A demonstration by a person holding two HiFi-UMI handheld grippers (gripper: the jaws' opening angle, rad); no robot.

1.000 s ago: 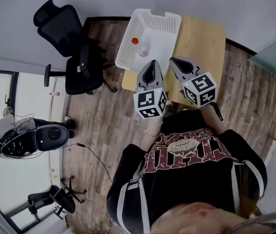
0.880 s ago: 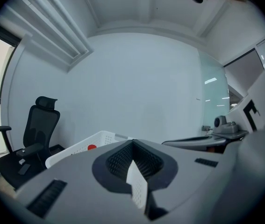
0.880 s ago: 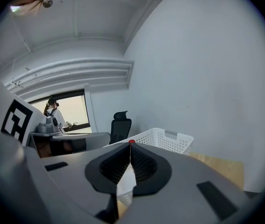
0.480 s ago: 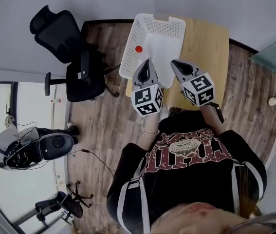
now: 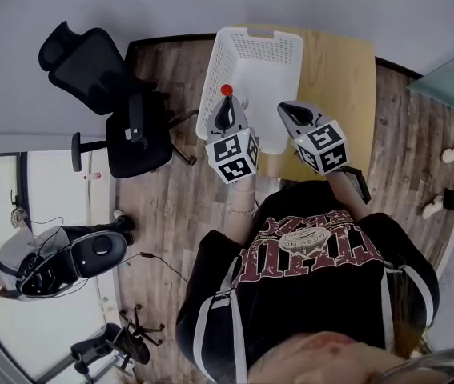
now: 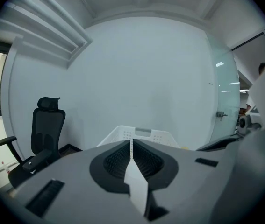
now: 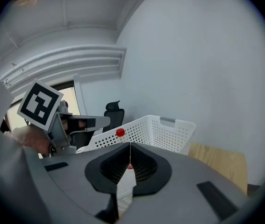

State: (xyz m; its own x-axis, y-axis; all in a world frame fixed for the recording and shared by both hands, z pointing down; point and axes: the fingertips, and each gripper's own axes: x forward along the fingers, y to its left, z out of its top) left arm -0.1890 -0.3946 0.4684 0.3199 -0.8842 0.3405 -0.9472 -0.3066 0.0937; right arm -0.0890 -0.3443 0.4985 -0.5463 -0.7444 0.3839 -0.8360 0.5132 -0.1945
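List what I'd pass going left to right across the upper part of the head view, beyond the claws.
Going right: black office chair → white perforated basket → bare wooden tabletop.

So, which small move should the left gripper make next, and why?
Probably open its fingers: the left gripper is shut and empty, hovering close to the red-capped bottle standing in the white basket.

office: swivel chair (image 5: 102,94), glass partition (image 5: 451,74)
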